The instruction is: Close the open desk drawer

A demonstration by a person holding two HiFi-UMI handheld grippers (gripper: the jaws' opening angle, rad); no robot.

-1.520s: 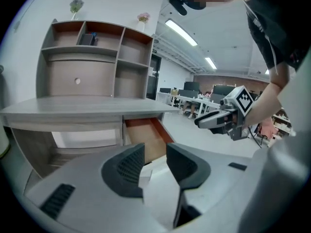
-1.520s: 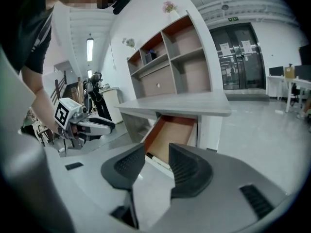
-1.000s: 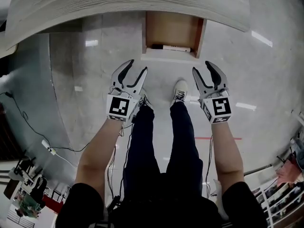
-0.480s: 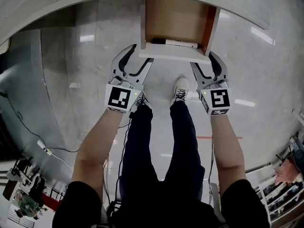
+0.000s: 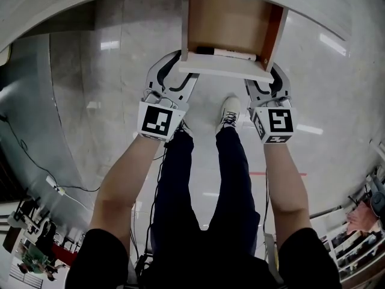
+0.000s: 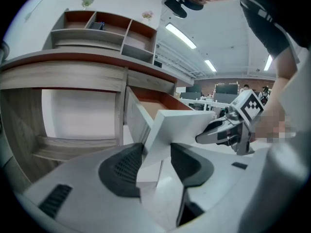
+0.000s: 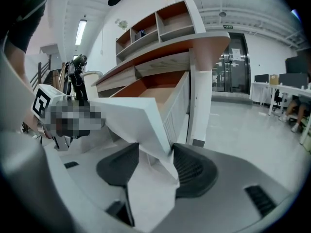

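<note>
Glossy grey floor (image 5: 90, 131) gleams, red line (image 5: 295, 174) at four o'clock; strip lights (image 6: 181, 35) glow overhead, glass doors (image 7: 235, 67) at two o'clock.

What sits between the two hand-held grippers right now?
In the head view, the drawer front spans from the left hand-held gripper to the right hand-held gripper; each one's jaws are closing with a front corner between them.

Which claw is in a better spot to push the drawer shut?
Neither wins: left claw and right claw each straddle a corner of the drawer front, jaws closing around it. Pushing with both together looks best.
</note>
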